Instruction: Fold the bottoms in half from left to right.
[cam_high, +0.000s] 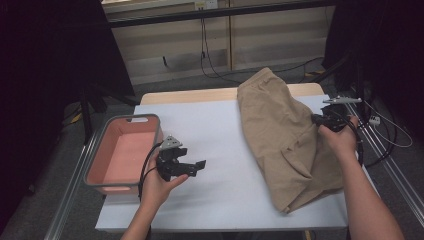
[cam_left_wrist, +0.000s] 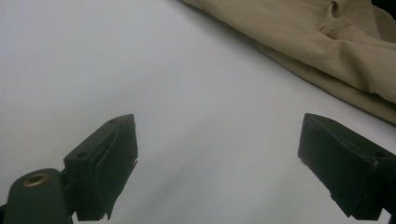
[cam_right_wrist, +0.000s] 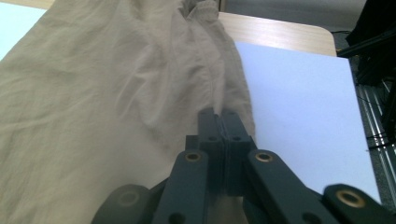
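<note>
Looking down from the high view, a pair of tan shorts lies spread over the right half of the white table cover, its far end reaching past the cover onto the bare wooden tabletop. The right gripper sits at the right edge of the shorts, held by the person's right hand, with a bend of cloth rising toward it. The left gripper hovers over the bare cover near the middle-left, held by the left hand, its jaws standing apart with nothing between them. Just beside it on the left stands a pink bin with a grey rim.

From the left gripper view, the two black jaws stand wide apart over plain white cover. The left gripper holds nothing. The shorts lie across the top right corner, well apart from the jaws.

From the right gripper view, the jaws are pressed together, and the right gripper meets the edge of the shorts right at its tips. Whether a fold of cloth is pinched there cannot be told for sure, since the tips are partly hidden against the fabric. The shorts cover the left of this view, wrinkled and bunched toward the top, with white cover and a strip of wooden tabletop to the right.
</note>
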